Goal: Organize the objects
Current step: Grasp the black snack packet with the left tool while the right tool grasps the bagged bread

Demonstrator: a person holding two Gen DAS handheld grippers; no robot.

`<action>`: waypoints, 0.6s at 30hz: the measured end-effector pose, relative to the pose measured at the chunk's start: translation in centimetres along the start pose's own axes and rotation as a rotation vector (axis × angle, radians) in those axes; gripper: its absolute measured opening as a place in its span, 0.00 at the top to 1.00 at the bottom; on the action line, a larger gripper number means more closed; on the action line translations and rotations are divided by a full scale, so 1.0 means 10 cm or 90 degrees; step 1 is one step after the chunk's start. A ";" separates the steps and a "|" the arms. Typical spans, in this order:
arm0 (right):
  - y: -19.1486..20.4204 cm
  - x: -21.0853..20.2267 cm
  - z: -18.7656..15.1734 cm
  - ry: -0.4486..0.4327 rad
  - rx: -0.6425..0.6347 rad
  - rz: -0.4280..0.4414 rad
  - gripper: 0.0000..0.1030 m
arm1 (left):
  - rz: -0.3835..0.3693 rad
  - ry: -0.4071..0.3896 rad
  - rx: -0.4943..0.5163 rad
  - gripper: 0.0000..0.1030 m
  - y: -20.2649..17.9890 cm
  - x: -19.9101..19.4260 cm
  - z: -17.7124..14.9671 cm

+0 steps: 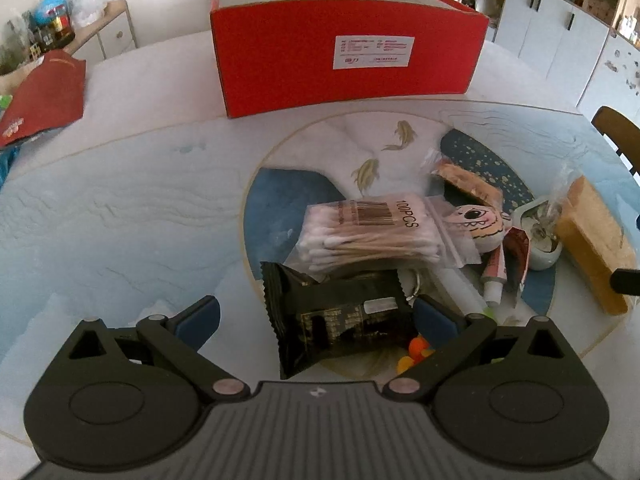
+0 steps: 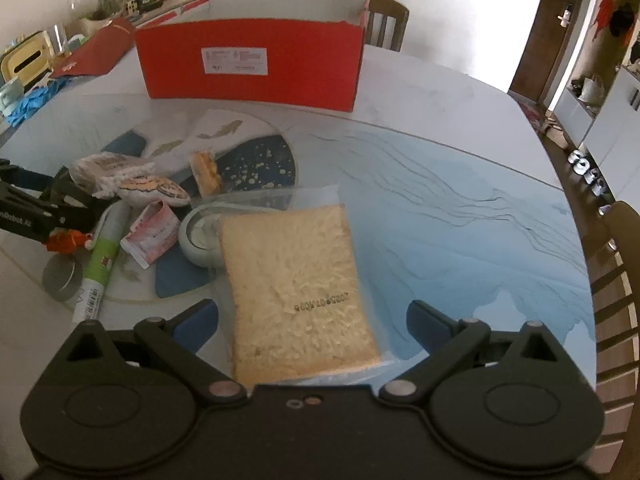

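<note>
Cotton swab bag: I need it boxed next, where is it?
Left wrist view, centre: the cotton swab bag lies atop the pile, just beyond the black packet, left of the shark plush.

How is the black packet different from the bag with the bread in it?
The black packet is dark and hides its contents; the bread bag is clear, showing the pale slice. The black packet lies in the pile beside the cotton swab bag; the bread bag lies off to one side. Both lie flat between open gripper fingers.
</note>
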State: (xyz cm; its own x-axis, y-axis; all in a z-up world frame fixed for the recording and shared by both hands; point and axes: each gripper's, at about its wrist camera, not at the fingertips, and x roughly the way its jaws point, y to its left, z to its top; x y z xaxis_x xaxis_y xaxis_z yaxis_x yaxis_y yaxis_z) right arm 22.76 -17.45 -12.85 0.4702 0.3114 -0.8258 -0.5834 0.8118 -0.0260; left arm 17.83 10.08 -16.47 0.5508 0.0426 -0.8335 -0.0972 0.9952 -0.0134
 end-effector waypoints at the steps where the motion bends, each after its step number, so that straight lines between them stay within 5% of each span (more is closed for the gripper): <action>1: 0.01 0.02 0.00 0.001 -0.004 0.001 0.02 | -0.001 0.001 -0.001 0.00 0.01 0.01 0.00; 12: 0.04 0.12 0.04 0.013 -0.003 0.014 0.09 | -0.022 -0.008 -0.016 0.01 0.07 0.03 0.00; 18: 0.07 0.10 0.03 0.011 0.000 0.009 0.20 | -0.033 -0.017 -0.023 0.21 0.10 -0.05 -0.03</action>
State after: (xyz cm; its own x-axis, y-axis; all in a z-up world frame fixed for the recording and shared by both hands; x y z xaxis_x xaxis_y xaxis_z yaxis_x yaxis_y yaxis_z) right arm 23.03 -16.37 -13.54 0.4505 0.3152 -0.8353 -0.5906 0.8069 -0.0141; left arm 17.18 10.98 -16.21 0.5777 -0.0067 -0.8162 -0.0978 0.9922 -0.0773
